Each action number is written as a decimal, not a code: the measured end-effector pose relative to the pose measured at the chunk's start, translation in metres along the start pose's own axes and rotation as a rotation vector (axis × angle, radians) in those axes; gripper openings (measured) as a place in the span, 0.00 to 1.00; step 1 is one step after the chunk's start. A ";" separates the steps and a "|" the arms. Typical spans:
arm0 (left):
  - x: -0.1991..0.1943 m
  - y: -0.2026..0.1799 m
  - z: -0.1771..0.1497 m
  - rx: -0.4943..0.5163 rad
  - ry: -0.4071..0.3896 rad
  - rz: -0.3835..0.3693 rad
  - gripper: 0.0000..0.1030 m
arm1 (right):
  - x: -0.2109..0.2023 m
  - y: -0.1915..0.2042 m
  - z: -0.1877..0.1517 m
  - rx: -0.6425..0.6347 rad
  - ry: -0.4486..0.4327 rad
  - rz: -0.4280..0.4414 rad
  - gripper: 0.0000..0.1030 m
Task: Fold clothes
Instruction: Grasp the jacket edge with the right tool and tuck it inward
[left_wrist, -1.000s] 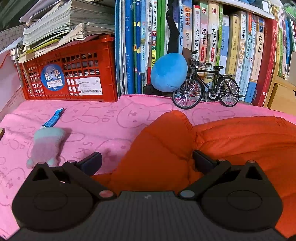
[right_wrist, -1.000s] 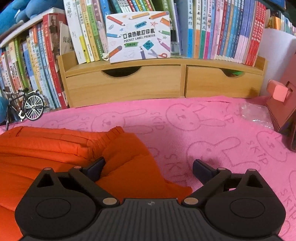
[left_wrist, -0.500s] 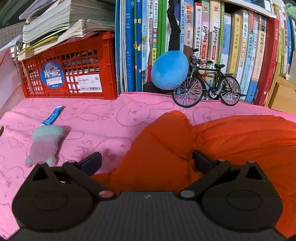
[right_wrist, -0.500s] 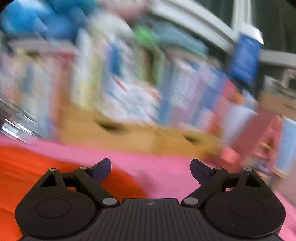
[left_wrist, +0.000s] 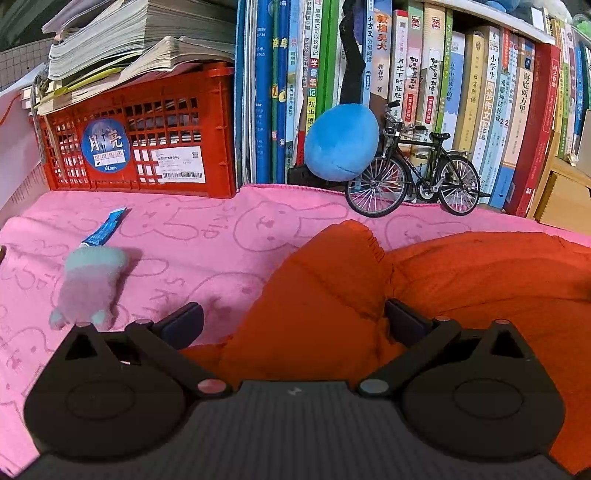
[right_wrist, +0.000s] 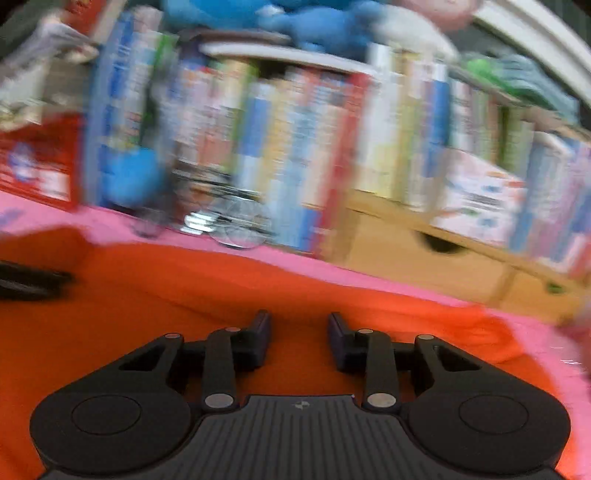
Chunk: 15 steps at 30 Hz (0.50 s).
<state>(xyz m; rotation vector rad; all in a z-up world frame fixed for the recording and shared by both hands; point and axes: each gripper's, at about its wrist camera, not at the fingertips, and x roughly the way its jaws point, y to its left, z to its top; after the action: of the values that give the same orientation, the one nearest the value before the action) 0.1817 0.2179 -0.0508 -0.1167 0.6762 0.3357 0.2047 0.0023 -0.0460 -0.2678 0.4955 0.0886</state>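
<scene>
Left-wrist view: we see our left gripper (left_wrist: 293, 321) spread wide, unclenched, with a puffy, quilted fold of the orange garment (left_wrist: 325, 295) bulging up between its black fingers, on a fuzzy pink towel (left_wrist: 207, 243) printed with rabbits. Right-wrist view, badly blurred: our right gripper (right_wrist: 298, 334) is closing over smooth orange cloth lying just ahead and beneath; pads not visibly pinching it.
</scene>
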 end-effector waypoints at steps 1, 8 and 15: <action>0.000 0.000 0.000 0.000 0.000 -0.002 1.00 | 0.003 -0.014 -0.002 0.016 0.012 -0.027 0.33; -0.001 0.000 -0.001 0.003 -0.004 -0.010 1.00 | 0.015 -0.097 -0.026 0.127 0.096 -0.175 0.33; 0.000 0.002 0.000 -0.008 0.001 -0.020 1.00 | 0.021 -0.127 -0.035 0.322 0.163 -0.233 0.57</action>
<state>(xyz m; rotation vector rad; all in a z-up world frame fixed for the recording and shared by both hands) 0.1812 0.2197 -0.0514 -0.1313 0.6747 0.3193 0.2257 -0.1286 -0.0567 -0.0158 0.6279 -0.2398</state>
